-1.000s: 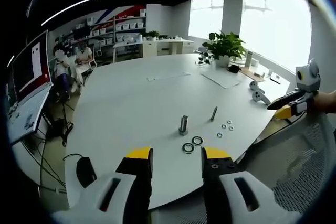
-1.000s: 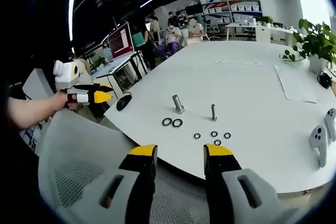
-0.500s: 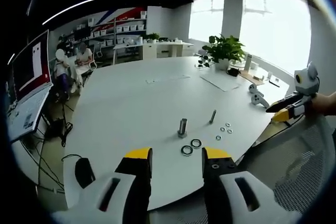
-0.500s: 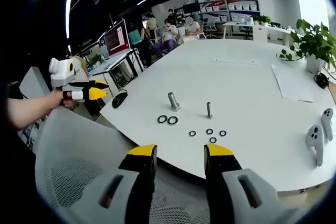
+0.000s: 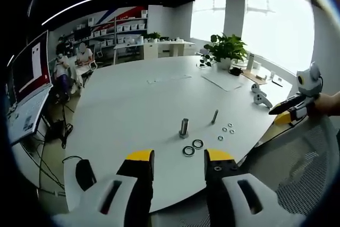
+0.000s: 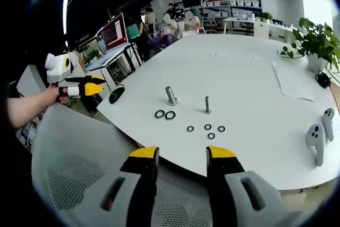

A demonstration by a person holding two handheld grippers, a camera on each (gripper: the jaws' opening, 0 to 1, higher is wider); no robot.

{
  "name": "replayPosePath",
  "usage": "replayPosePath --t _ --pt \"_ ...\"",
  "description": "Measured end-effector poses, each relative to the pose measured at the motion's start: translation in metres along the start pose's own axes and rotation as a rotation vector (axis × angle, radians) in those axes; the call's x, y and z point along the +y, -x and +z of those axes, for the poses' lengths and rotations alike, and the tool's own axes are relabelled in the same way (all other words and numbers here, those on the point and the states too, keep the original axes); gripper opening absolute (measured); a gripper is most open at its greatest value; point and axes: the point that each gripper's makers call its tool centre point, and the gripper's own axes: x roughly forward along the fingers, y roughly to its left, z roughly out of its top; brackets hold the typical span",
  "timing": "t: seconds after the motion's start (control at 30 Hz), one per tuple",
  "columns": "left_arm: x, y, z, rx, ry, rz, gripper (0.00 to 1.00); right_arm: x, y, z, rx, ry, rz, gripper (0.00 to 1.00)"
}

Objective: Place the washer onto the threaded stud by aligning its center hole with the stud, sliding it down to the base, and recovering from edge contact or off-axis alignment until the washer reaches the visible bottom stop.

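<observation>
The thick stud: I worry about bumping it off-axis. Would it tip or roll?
The thick stud stands upright and unsupported on the table, so a side knock could probably topple it. Being round, it might then roll. It looks metal, likely stiff.

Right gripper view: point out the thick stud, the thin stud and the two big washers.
Thick stud (image 6: 171, 95), right gripper view, middle of its shaft.
Thin stud (image 6: 207, 104), right gripper view, middle of its shaft.
Big washers (image 6: 160, 114), right gripper view, ring of the left one of the pair.
</observation>
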Motion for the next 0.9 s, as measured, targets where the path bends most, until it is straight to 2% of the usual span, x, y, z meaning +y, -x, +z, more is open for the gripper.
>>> replayPosePath --t 0.07,0.1,0.23,0.33,0.4,0.53,0.9 --pt "0.001 0.000 0.000 0.000 0.000 0.001 0.36 -0.003 -0.001 -0.004 0.022 -0.002 -0.014 0.38" --pt "0.000 0.000 0.000 0.001 -0.002 0.001 0.36 -0.009 0.000 -0.006 0.032 0.014 -0.044 0.38" --pt "0.000 0.000 -0.001 0.003 -0.003 0.000 0.36 -0.017 0.003 -0.006 0.028 0.017 -0.090 0.38" --pt "0.001 0.001 0.000 -0.001 0.000 0.004 0.36 -0.016 0.002 -0.010 0.047 0.017 -0.079 0.39" --pt "0.001 0.001 0.000 -0.002 0.002 0.005 0.36 -0.015 0.000 -0.014 0.072 0.058 -0.076 0.39" --pt "0.001 0.001 0.001 -0.002 0.001 0.005 0.36 -0.012 0.001 -0.011 0.051 0.034 -0.053 0.38" --pt "0.001 0.001 0.000 -0.004 0.005 0.004 0.36 -0.009 0.000 -0.011 0.047 0.015 -0.040 0.38"
